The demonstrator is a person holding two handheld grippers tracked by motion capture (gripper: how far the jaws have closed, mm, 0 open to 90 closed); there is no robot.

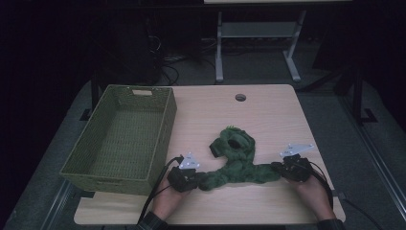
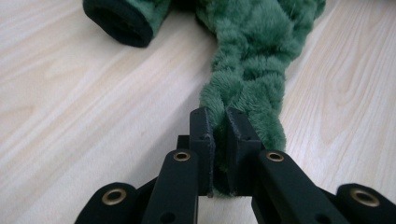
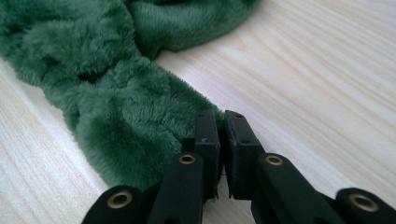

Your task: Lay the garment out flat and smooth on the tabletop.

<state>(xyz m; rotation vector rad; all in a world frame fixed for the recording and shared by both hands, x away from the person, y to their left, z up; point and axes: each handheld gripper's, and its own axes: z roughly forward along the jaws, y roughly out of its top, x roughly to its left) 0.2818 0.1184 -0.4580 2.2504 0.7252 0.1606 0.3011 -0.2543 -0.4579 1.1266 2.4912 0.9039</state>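
A green plush garment [image 1: 237, 158] lies crumpled on the wooden table [image 1: 268, 110], stretched along its near side between my two grippers. My left gripper [image 1: 197, 178] is shut on the garment's left end; in the left gripper view the fur [image 2: 247, 70] is pinched between the jaws of the left gripper [image 2: 219, 114], and a dark cuff [image 2: 122, 23] lies farther off. My right gripper [image 1: 276, 167] is shut on the garment's right end; in the right gripper view the right gripper [image 3: 220, 116] clamps a thin edge of the fur [image 3: 116, 116].
A green woven basket [image 1: 123, 139] stands empty on the table's left side, close to my left hand. A round cable hole [image 1: 240, 97] is near the table's far edge. Table legs [image 1: 219, 48] and cables lie on the dark floor beyond.
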